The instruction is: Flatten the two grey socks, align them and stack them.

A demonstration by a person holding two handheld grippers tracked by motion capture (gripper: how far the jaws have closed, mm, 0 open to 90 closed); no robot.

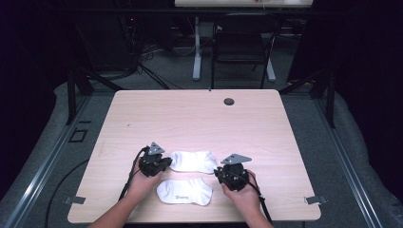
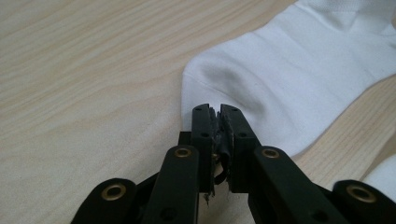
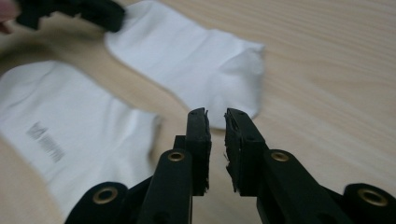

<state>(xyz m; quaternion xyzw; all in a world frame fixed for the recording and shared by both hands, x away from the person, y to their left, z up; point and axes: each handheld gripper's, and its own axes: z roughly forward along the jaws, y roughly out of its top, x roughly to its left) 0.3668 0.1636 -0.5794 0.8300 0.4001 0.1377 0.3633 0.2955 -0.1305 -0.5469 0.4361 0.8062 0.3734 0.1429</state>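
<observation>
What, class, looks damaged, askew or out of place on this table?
The rubber pads inside the left gripper look torn and ragged. The right gripper shows frayed pad edges too. Both white socks, far sock and near sock, lie flat, nothing spilled.

The table (image 1: 190, 118) is pale, matt wood grain. Two socks (image 1: 194, 161) on it are soft white knit. Grippers (image 1: 161, 164) look matt black plastic.

A black chair (image 1: 242, 45) is standing beyond the far edge of the pale wooden surface (image 1: 190, 118), beside a white desk leg (image 1: 196, 52). Dark cables (image 1: 152, 61) are lying tangled across the grey floor (image 1: 313, 128) at far left.
</observation>
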